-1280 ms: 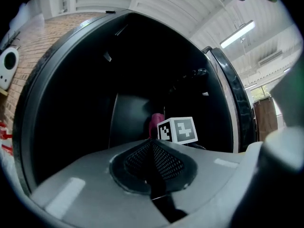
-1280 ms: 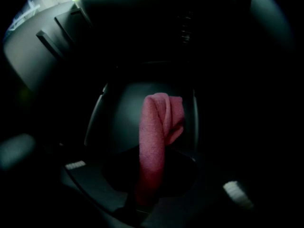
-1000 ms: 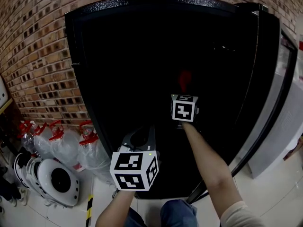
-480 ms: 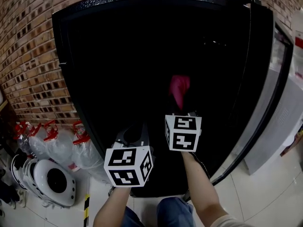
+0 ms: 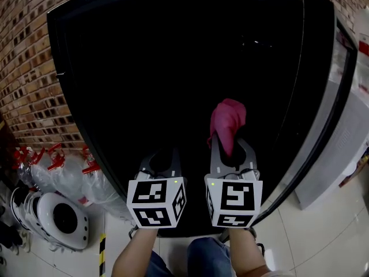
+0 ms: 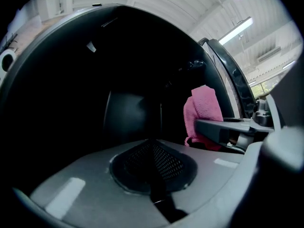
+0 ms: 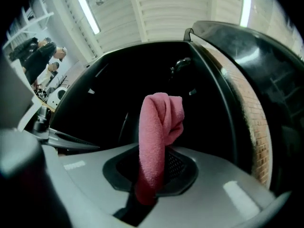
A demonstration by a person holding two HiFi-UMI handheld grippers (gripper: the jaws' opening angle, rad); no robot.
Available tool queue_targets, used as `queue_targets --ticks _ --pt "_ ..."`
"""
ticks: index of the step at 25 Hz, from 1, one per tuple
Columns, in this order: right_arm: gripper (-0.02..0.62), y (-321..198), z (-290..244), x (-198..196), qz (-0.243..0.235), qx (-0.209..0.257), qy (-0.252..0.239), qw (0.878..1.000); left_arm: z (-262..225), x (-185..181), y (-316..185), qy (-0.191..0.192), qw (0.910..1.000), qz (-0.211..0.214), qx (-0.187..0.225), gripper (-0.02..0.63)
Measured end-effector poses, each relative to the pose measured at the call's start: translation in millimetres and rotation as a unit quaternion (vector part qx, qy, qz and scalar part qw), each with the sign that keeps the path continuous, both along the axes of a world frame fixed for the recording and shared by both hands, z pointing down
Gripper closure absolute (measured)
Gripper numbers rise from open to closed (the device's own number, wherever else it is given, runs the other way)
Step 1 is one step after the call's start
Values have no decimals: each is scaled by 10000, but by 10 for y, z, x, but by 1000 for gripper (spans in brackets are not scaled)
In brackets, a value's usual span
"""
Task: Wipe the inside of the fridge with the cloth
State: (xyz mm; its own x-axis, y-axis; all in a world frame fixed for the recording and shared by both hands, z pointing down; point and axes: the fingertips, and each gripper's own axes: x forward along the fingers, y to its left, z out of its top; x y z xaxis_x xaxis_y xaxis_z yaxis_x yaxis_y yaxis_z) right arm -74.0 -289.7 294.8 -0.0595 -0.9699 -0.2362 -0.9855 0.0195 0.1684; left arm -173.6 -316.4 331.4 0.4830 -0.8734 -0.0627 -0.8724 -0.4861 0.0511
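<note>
The black fridge [image 5: 173, 68] stands open with a dark inside, its door [image 5: 326, 97] swung to the right. A pink cloth [image 5: 226, 123] sticks up out of my right gripper [image 5: 229, 144], which is shut on it in front of the opening. The same cloth [image 7: 156, 127] hangs folded between the jaws in the right gripper view. My left gripper [image 5: 163, 159] is held just to the left, level with the right one, shut with nothing in it. In the left gripper view, the cloth [image 6: 202, 113] shows at the right, beyond the shut left gripper [image 6: 153, 148].
A brick wall [image 5: 29, 68] runs along the left. Several plastic bottles with red handles [image 5: 55, 169] and a white round appliance [image 5: 57, 218] lie on the tiled floor at the lower left. A pale cabinet [image 5: 351, 143] stands right of the fridge door.
My right gripper has drawn back out of the fridge's depth with the cloth, ending beside the left gripper. The cloth now shows clearly. The left gripper has barely shifted.
</note>
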Motion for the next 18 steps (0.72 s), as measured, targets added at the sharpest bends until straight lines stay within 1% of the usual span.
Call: queue_targets --ticks 3,6,9,12,16,18 --pt "537 -6 41 -28 -41 -34 15 10000 13 -5 -22 -5 10000 -20 -45 595" --pt "535 1 74 -115 -286 -60 -50 9996 25 -44 4 -48 9999 -80 -57 595" --pt "535 76 52 -317 -730 61 -76 9973 30 -188 138 -50 9997 -256 43 595" --pt "535 96 80 -626 -1196 87 -47 9928 90 -417 245 13 9988 -489 16 595" --pt "535 56 168 -1018 -1785 33 -108 9839 164 -696 312 22 9969 -780 -41 595" --pt "535 19 222 -1207 -2114 4 -171 9772 199 -795 360 -41 9963 -859 -59 595"
